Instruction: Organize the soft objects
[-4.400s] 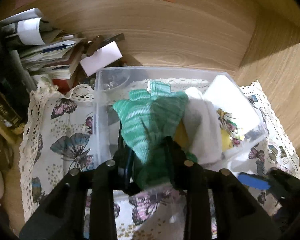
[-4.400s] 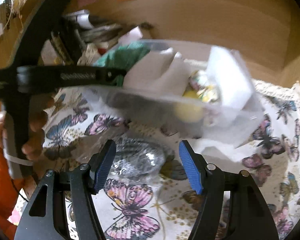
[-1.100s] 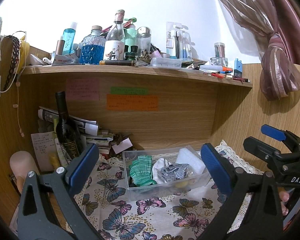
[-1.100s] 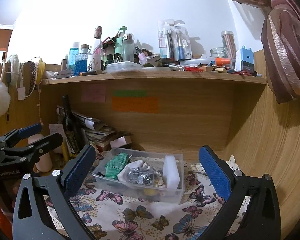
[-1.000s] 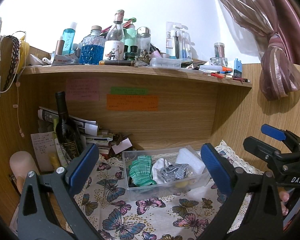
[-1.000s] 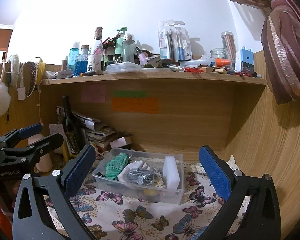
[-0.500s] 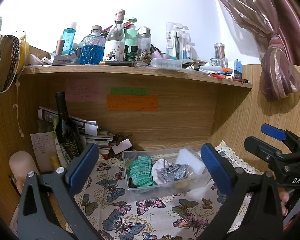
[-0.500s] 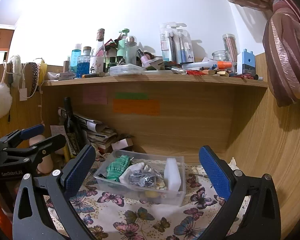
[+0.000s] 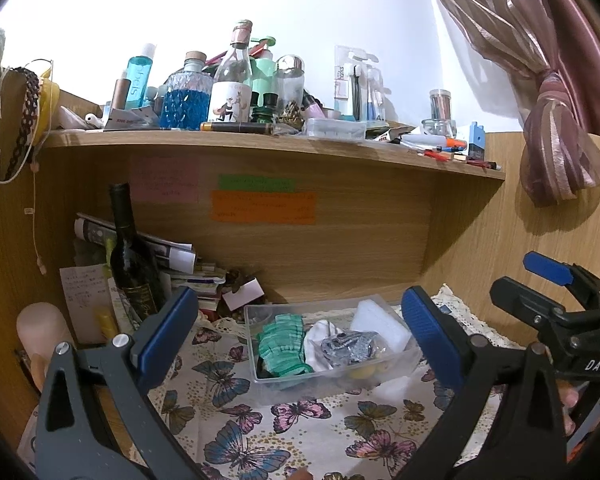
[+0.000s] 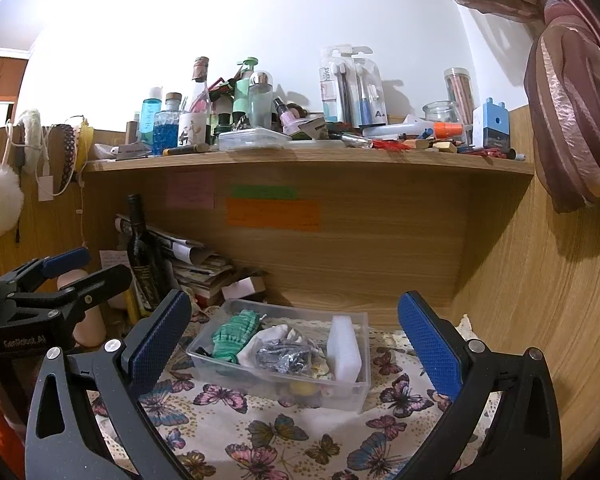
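A clear plastic bin (image 9: pixel 400 364) (image 10: pixel 356 390) stands on the butterfly cloth under the shelf. It holds a green knit cloth (image 9: pixel 282 346) (image 10: pixel 234 336), a white cloth (image 9: pixel 318 330), a crinkled silver-grey bag (image 9: pixel 350 346) (image 10: pixel 282 354), a white foam block (image 9: pixel 376 322) (image 10: pixel 342 346) and a yellow ball (image 9: pixel 358 372) (image 10: pixel 304 389). My left gripper (image 9: pixel 300 336) is open and empty, held back from the bin. My right gripper (image 10: pixel 294 340) is open and empty too. Each gripper shows at the edge of the other's view.
A dark wine bottle (image 9: pixel 130 256) (image 10: pixel 142 254) and a stack of papers (image 9: pixel 180 264) stand left of the bin. The butterfly cloth (image 9: pixel 300 432) (image 10: pixel 260 432) covers the desk. Wooden walls close the back and right. A shelf (image 9: pixel 260 142) above carries several bottles.
4.4 s ago the left gripper held the green cloth over the bin and the right reached for the silver bag. Both are now open, empty and pulled back. In the last second almost nothing moved.
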Action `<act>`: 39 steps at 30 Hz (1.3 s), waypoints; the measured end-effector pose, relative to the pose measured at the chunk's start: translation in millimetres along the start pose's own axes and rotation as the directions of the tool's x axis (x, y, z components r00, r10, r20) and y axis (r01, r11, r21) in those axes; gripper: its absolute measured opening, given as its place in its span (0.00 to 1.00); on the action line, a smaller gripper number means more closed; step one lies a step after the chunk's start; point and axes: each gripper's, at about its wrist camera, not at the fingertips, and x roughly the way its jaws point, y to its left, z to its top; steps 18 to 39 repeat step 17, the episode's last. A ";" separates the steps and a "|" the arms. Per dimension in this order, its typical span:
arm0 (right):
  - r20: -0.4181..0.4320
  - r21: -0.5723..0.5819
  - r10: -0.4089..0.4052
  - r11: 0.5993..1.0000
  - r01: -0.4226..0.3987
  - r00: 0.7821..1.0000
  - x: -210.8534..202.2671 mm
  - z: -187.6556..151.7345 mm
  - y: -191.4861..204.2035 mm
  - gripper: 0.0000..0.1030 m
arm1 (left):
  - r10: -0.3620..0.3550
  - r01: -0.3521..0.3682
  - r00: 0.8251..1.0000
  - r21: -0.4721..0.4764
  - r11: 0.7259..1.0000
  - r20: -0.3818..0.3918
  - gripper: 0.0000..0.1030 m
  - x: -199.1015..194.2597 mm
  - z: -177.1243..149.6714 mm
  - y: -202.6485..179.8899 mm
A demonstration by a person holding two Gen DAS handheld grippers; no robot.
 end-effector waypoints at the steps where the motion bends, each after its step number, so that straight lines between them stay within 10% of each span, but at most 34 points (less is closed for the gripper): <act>1: 0.000 0.001 0.001 1.000 -0.001 1.000 -0.1 0.0 -0.1 1.00 | -0.005 0.005 1.000 0.001 1.000 -0.004 1.00 0.4 -0.2 -0.3; 39: -0.005 0.009 0.007 1.000 -0.007 1.000 0.8 0.0 -1.9 1.00 | -0.027 0.027 1.000 0.005 1.000 -0.008 1.00 0.0 -0.9 -2.0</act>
